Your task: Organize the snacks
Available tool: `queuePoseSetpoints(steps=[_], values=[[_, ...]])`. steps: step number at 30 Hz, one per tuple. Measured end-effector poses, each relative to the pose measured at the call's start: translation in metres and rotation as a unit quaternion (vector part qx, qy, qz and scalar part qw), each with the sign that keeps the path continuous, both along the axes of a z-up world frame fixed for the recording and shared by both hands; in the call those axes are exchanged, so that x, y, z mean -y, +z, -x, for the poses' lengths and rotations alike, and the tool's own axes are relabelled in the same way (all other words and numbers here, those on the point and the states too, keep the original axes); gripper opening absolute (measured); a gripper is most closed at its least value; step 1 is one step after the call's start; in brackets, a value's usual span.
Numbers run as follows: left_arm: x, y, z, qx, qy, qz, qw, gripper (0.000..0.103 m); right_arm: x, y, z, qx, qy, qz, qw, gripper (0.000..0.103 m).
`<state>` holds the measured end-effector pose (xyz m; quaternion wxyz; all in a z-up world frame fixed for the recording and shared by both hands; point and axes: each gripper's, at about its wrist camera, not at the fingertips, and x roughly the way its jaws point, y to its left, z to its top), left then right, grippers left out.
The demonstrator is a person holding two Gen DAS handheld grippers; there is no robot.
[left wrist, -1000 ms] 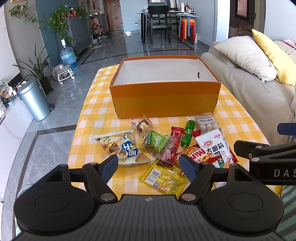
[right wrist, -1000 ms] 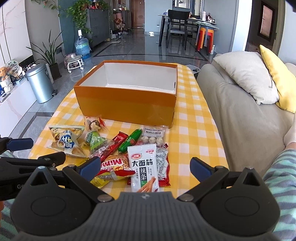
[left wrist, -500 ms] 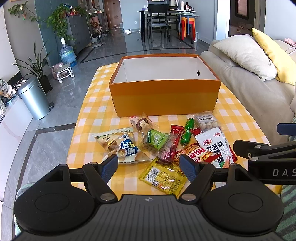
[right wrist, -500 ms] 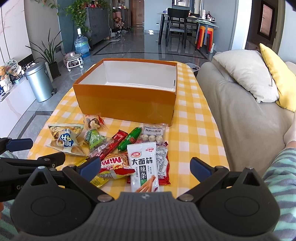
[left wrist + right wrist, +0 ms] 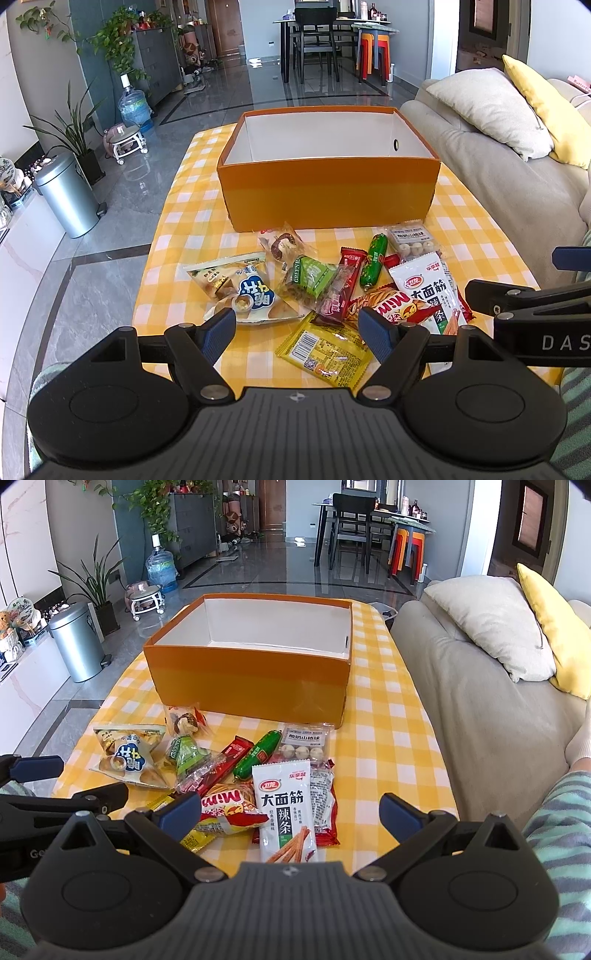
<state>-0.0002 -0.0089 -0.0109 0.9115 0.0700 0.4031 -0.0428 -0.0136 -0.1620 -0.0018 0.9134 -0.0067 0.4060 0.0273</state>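
Orange box point(image 5: 328, 192) beyond snacks point(image 5: 321, 288) | left gripper point(image 5: 297, 325) open above snacks

both wrist views look forward and downward from the near table edge, close over the snack pile point(image 5: 332, 291) (the left one from further left); they share the orange box point(image 5: 251, 686) and the room beyond.

In the left wrist view the orange box point(image 5: 328, 195) at upper centre and the snack packets point(image 5: 325, 291) spread below it sit a trace higher in the frame than a second ago, and most of that slip came in the first half second. The right wrist view shows the same faint upward drift: the orange box point(image 5: 251, 679) and the white spicy-strip packet point(image 5: 286, 805) at lower centre both stand slightly higher.
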Motion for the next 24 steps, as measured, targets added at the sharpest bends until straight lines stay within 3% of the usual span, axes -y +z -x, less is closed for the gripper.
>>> queuePoseSetpoints(steps=[24], values=[[0.0012,-0.0043,0.0005,-0.004,-0.003,0.01,0.9999,0.088,0.0011,-0.0018,-0.0008,-0.006,-0.004,-0.003,1.0,0.099]])
